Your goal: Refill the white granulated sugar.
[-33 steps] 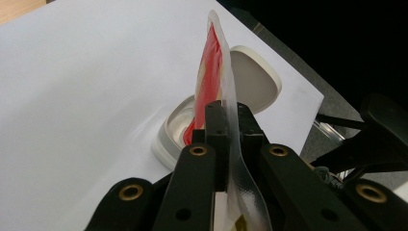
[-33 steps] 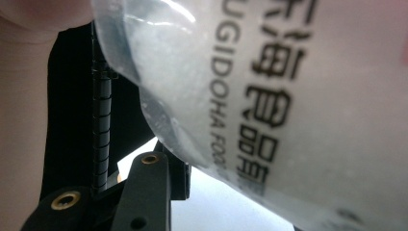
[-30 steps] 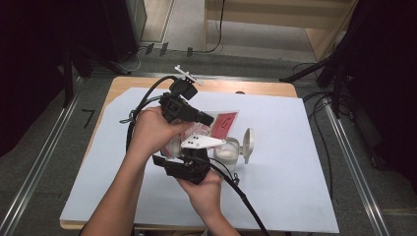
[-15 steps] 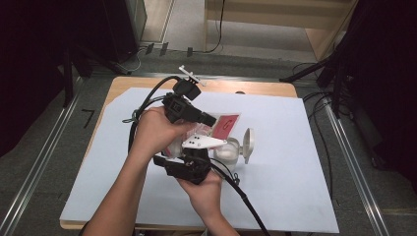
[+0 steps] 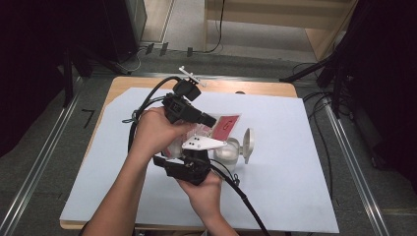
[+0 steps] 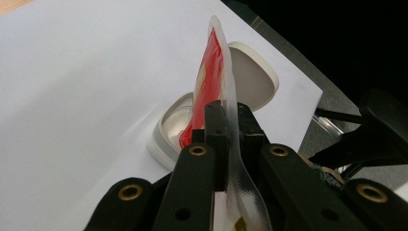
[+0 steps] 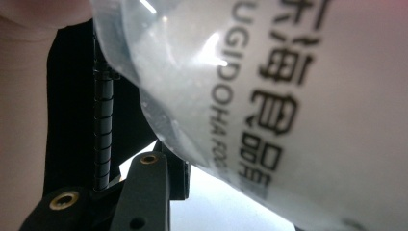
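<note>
1. The sauce packet is showing a clear plastic skin with a red filling and a flat sealed rim; seen from above it is reading as a red patch with a pale border, and close up black print is running across its glossy film.
2. The left gripper is pinching the packet's sealed edge, its jaws pressed together on the film, and is holding the packet on edge above the small white container.
3. The right gripper is sitting low beside the packet; whether its jaws are pressing the film I cannot tell, since the packet is crowding its own camera.
4. The container is lying open on the table, its lid standing up just beside it.
5. White sheet is spreading wide to the right and toward the near edge, well apart from the hands; cables are trailing across the near side.
</note>
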### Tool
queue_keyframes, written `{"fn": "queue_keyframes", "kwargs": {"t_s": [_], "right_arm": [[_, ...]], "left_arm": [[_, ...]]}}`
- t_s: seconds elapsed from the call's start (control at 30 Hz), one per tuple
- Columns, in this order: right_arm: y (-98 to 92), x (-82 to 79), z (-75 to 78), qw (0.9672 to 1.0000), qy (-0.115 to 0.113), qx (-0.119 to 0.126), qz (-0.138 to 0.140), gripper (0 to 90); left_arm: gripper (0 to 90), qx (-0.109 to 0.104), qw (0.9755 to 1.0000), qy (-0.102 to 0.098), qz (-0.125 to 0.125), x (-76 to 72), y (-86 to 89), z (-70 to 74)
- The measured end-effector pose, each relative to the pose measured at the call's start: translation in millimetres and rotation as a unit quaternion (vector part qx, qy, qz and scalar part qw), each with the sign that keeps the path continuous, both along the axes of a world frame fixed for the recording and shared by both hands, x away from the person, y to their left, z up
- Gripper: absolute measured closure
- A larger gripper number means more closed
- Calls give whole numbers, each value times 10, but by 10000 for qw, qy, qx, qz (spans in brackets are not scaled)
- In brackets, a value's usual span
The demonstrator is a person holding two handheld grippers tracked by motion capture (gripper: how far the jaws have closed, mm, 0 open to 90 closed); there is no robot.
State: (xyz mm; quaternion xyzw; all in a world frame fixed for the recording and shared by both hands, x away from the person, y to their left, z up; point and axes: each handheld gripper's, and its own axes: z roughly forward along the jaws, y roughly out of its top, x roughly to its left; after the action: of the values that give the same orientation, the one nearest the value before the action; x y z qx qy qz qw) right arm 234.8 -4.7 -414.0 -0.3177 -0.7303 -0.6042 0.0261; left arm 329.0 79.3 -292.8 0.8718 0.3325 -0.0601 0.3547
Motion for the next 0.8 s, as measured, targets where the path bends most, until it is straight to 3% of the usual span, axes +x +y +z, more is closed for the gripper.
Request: {"fn": "queue_keyframes", "kwargs": {"t_s": [0.8], "right_arm": [[28,-70,-16,9995,-206,-208,-124,624]], "left_arm": [[886,-93,9997,126,-163,-10,54,-21]]}}
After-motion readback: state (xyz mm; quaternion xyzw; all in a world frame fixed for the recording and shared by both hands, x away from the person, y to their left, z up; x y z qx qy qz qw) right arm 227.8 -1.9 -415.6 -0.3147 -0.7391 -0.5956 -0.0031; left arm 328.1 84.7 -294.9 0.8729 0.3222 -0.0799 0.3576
